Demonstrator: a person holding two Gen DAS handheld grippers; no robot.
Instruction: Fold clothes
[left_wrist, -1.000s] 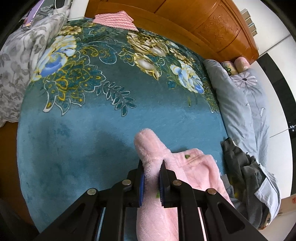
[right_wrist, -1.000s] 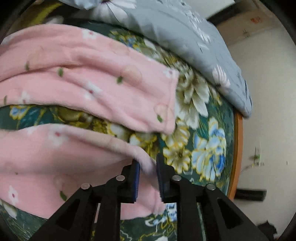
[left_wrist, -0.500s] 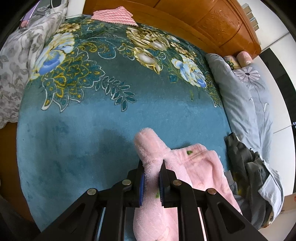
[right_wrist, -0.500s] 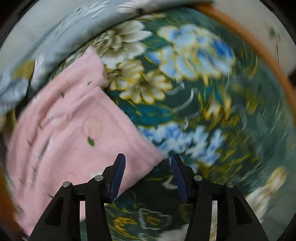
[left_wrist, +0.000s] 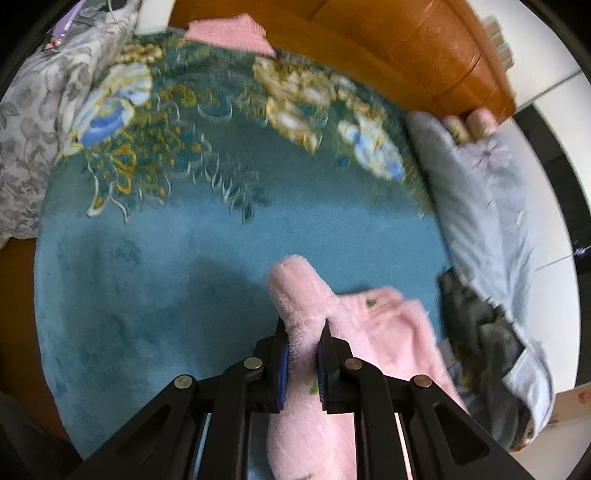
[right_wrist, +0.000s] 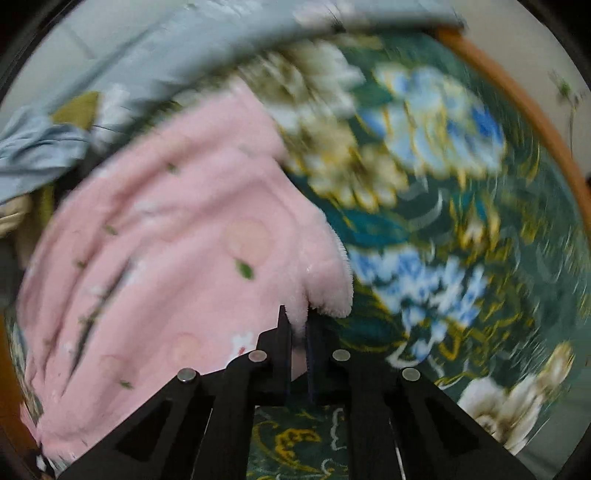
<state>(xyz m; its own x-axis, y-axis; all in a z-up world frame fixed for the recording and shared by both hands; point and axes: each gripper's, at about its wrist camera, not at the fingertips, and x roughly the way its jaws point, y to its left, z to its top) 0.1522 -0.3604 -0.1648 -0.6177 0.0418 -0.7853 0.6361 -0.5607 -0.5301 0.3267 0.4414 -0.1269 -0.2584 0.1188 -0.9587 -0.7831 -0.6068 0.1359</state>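
Both wrist views look down close, somewhat blurred, sharing the floral blanket (left_wrist: 155, 266).

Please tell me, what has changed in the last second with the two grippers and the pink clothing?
The right gripper let go of the pink fleece garment half a second ago, standing open over a corner, and has now shut on that corner's edge. The left gripper stayed shut on a fold of the garment throughout. The teal floral blanket and grey quilt lie as before.
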